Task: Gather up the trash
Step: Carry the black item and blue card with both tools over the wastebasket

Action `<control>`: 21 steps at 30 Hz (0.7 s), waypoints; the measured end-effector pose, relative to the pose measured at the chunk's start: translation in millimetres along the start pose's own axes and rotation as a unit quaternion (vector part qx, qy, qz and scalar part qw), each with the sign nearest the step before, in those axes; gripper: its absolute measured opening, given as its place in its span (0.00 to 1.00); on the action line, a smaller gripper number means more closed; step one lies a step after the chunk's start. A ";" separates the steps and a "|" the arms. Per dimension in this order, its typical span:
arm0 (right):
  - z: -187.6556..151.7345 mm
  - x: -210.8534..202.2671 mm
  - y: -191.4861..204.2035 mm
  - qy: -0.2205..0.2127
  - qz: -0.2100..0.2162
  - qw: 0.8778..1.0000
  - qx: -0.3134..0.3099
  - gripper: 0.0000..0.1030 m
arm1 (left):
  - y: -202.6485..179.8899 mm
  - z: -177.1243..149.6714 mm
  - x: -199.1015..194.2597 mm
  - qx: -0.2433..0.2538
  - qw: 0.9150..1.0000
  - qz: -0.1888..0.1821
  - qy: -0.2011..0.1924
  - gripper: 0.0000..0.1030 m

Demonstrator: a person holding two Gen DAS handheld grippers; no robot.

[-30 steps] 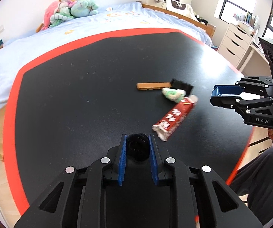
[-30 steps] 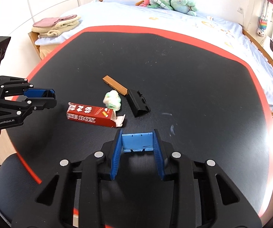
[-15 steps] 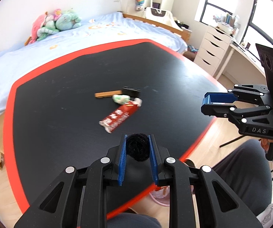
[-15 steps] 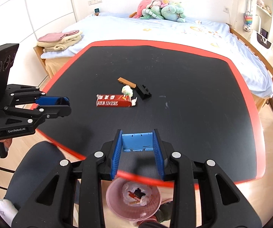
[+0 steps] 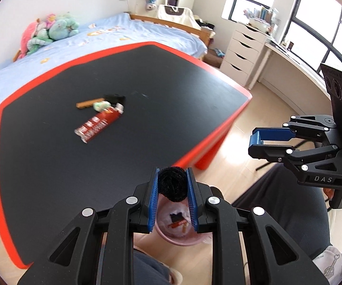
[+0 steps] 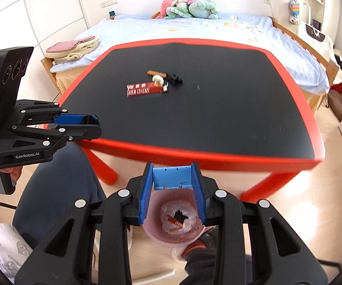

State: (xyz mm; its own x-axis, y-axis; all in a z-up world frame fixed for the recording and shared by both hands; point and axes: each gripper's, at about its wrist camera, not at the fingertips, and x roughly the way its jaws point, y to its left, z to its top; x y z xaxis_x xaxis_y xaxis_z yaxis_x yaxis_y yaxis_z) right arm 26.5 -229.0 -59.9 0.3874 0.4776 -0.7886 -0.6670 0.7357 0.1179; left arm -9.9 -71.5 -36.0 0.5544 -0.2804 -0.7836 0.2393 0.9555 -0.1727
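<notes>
Left hand-held gripper (image 5: 172, 188) clenched on a black fuzzy wad (image 5: 172, 187), held off the near edge of the black counter with red rim (image 5: 147, 90), directly above a pink round waste bin (image 5: 178, 238) on the floor. Right hand-held gripper (image 6: 172, 185) grasps a flat blue plastic piece (image 6: 172, 178) between its pads, also above the pink bin (image 6: 154, 234); the bin already holds a red-and-black scrap and pale wrapping.

Left on the counter, well beyond the bin and grouped near the centre: a red rectangular carton with white lettering (image 6: 144, 89), a pale green-white crumpled wad (image 6: 158, 78) touching its far end, a brown flat stick (image 6: 156, 73) and a small black plastic piece (image 6: 175, 78) just beside the wad.

Person's dark-trousered legs flank the bin. Behind the counter: a bed with light blue cover (image 6: 194, 28) and plush toys (image 6: 190, 6) at its head. White drawer unit (image 5: 242, 57) under windows, wooden floor.
</notes>
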 end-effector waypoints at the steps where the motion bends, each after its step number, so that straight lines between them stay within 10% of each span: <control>1: -5.6 -0.9 -0.1 0.003 0.000 1.000 0.003 0.31 | -4.1 -2.7 2.5 0.003 1.000 -0.004 0.004 0.21; 21: -30.3 -4.2 0.3 0.014 0.013 1.000 0.015 0.32 | -36.5 -14.5 15.0 0.025 0.999 -0.039 0.024 0.27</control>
State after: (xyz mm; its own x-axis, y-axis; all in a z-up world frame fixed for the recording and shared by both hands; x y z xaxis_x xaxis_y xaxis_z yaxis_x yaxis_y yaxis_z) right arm 5.4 -245.3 -74.8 0.3527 0.4832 -0.8013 -0.6562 0.7382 0.1563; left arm -21.8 -109.2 -50.1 0.4933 -0.3476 -0.7974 0.3203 0.9249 -0.2050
